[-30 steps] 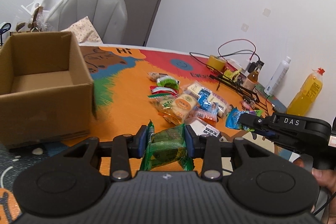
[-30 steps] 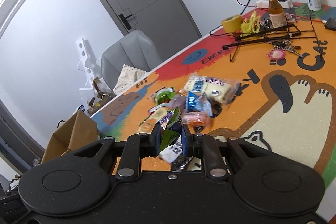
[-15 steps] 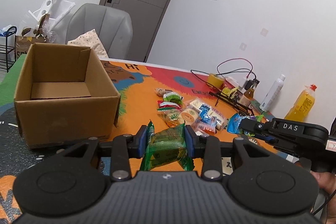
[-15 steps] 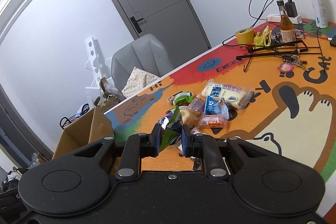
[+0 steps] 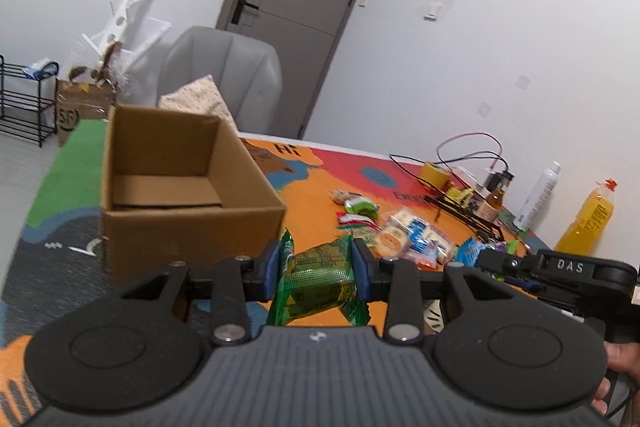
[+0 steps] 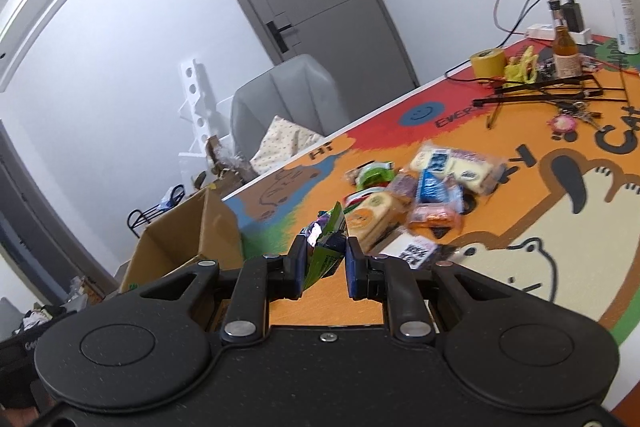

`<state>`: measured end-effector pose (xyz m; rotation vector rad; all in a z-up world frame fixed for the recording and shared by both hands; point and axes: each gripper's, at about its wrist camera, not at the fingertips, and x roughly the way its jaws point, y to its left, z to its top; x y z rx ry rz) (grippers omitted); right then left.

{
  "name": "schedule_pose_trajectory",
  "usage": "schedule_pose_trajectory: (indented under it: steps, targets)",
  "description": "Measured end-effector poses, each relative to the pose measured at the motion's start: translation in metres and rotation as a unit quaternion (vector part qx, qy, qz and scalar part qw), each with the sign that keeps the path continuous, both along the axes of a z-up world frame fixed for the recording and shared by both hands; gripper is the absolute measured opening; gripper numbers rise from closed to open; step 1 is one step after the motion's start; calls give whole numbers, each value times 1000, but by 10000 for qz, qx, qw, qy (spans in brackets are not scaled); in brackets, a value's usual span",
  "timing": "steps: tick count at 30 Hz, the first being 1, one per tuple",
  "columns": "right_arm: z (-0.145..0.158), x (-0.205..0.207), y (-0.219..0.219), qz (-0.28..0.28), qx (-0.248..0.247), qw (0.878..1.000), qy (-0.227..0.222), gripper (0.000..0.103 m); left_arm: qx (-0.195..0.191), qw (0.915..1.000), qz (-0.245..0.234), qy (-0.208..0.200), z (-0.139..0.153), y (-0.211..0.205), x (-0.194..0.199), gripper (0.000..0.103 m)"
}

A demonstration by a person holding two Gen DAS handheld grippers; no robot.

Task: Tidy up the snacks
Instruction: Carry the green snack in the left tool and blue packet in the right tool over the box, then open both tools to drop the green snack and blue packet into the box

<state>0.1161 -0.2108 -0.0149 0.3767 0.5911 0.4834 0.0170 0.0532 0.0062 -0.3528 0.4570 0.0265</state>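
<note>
The left gripper (image 5: 316, 269) is clamped on a green snack packet (image 5: 320, 281), its 2 blue pads pressing the packet's sides, so the wrapper stands crumpled between them with one sealed end sticking up beside the left pad. Taking the cardboard box (image 5: 188, 215) as the landmark: it lies ahead of this gripper and to its left, its near wall just past the fingertips in the left wrist view, its top open, and what shows of its inside is bare. The box's long axis appears to run away from the camera, so the nearest way over the rim looks to be across that near wall. The right gripper (image 6: 323, 259) is pinched tight on a smaller green and purple wrapper (image 6: 326, 247), held by a thin edge that pokes up between the pads. For this one the box (image 6: 188, 239) sits further off to the left, with only a corner and one side showing. The left hand is, by my judgement, the nearer of the 2 to the opening. The remaining snack pile (image 5: 404, 239) lies on the colourful mat (image 5: 304, 203) to the right of the box, well apart from it.
</note>
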Motion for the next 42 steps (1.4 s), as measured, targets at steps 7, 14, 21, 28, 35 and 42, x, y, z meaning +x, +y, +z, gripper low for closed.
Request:
schedule_pose_trajectory:
  steps: [7, 14, 21, 28, 35, 42]
  targets:
    - [4, 5, 26, 391, 40, 9992, -15, 18, 125, 9995, 304, -33, 10, 17, -6, 36]
    - [11, 16, 54, 687, 55, 9976, -27, 18, 181, 9983, 562, -32, 16, 37, 0, 36]
    - [17, 34, 81, 903, 21, 9959, 2, 18, 171, 9971, 747, 13, 18, 57, 13, 36]
    - [27, 50, 105, 1081, -83, 9941, -18, 18, 85, 9965, 823, 79, 16, 74, 32, 36]
    - [35, 63, 131, 1262, -184, 9918, -8, 18, -17, 9957, 911, 169, 12, 90, 52, 36]
    - [36, 70, 164, 1516, -321, 9879, 48, 18, -119, 9943, 1024, 268, 7, 107, 70, 36]
